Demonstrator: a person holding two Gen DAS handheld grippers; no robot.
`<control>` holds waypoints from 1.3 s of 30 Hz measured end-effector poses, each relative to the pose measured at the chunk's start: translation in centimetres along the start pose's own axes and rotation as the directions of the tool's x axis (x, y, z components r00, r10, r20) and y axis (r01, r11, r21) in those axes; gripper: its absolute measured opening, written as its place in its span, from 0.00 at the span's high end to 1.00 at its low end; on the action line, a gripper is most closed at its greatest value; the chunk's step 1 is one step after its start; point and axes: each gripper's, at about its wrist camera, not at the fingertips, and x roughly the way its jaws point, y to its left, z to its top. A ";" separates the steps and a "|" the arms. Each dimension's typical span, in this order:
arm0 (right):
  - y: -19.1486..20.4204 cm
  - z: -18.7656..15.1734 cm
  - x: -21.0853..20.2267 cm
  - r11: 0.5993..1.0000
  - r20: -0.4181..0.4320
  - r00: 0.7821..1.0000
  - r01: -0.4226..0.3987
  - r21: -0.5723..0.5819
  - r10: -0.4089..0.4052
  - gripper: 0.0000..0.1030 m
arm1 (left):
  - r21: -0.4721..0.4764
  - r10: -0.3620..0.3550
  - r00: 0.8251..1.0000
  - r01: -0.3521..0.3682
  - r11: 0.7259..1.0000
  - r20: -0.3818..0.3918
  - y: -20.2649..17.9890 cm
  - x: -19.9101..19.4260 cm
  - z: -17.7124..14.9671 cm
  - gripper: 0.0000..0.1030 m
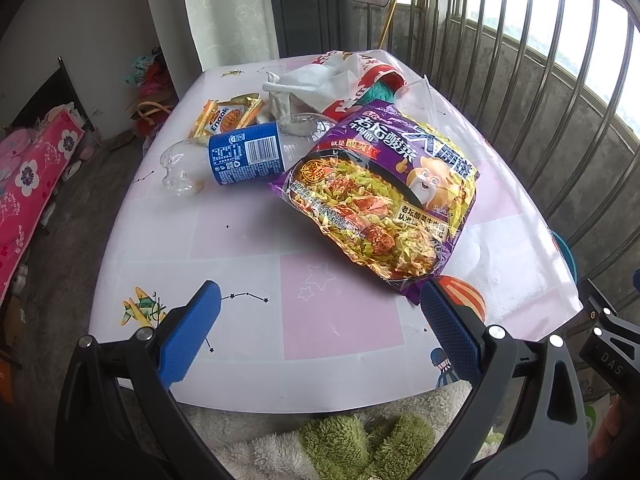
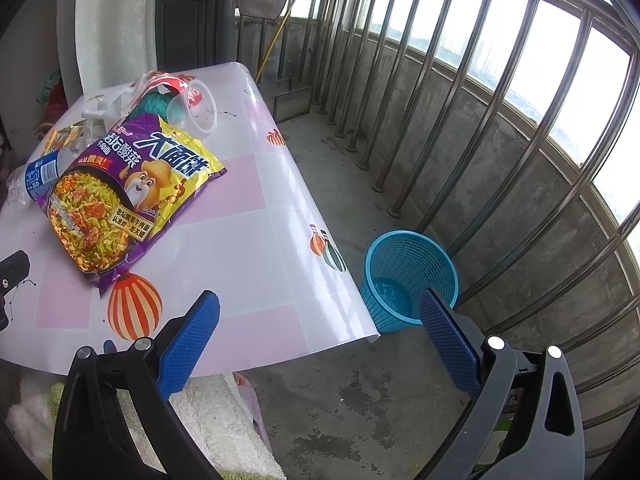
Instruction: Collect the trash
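While both grippers hang wide apart and empty over the near edge of the pink-and-white patterned table (image 1: 240,240), the collecting looks not yet begun: every piece of trash lies on the tabletop and none sits between the fingers

Going left to right across the table, a crushed clear plastic bottle with a blue label (image 1: 240,156) lies on its side toward the left edge, with small orange snack sachets (image 1: 224,118) just behind it. Crumpled white tissue and a red-and-white plastic bag (image 1: 320,80) are heaped at the far edge. A large purple-and-yellow instant noodle packet (image 1: 384,204) lies in the middle, its top edge resting over the bottle and its lower corner reaching toward the near right corner. A clear plastic cup (image 2: 194,106) lies tipped on its side beyond it, by the right edge. Off the table, on the concrete floor past the right edge, stands a blue mesh plastic wastebasket (image 2: 408,280), seemingly empty

The left gripper (image 1: 320,336) is nearest the noodle packet, its right-hand finger just beside the packet's lower corner. The right gripper (image 2: 320,344) straddles the table's near right corner, facing the basket

I judge the next move is to close on the packet's thin, crinkly edge, a pinch low and flat against the table, then carry it right to the basket
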 end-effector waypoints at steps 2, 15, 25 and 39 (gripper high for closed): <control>0.0 0.0 0.0 1.000 -0.002 1.000 0.001 0.000 -0.001 0.06 | 0.001 0.001 1.000 -0.001 1.000 0.000 0.0 0.0 0.0 0.07; 0.2 0.1 0.1 1.000 0.000 1.000 0.000 -0.004 0.000 0.06 | -0.001 0.006 1.000 -0.006 1.000 -0.004 0.1 0.2 0.0 0.07; 0.4 0.1 0.1 1.000 -0.001 1.000 0.000 -0.004 0.000 0.06 | -0.005 0.013 1.000 -0.013 1.000 -0.010 0.3 0.4 -0.1 0.07; 0.8 0.1 0.1 1.000 -0.002 1.000 0.000 -0.006 0.000 0.06 | -0.009 0.018 1.000 -0.018 1.000 -0.014 0.4 0.4 -0.3 0.07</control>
